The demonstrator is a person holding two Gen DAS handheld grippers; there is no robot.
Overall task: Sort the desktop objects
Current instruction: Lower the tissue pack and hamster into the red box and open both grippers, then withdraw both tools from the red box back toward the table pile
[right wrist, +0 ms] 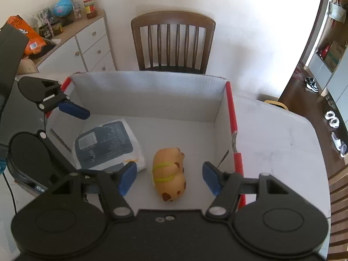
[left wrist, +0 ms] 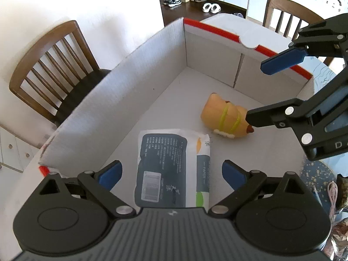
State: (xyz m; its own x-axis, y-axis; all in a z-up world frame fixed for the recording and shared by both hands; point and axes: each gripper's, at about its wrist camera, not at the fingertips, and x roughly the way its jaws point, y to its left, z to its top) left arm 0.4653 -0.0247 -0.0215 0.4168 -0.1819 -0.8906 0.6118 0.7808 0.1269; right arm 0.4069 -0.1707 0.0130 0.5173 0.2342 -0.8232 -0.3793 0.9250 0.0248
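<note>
Below us, inside the white cardboard box (left wrist: pixel 134 82) on the surface, lie a tissue pack (left wrist: pixel 174 169) and, to its right, a tan toy animal (left wrist: pixel 226 117). Our left gripper (left wrist: pixel 171 174) hangs spread wide over the pack; our right gripper (right wrist: pixel 169 177) stands apart above the toy, clamping nothing.

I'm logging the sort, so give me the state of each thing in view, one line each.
cardboard box: open-topped, upright on the table.
tissue pack: lying flat inside the box.
toy animal: on its side inside the box, beside the pack.
left gripper: open, above the pack.
right gripper: open, above the toy.
</note>
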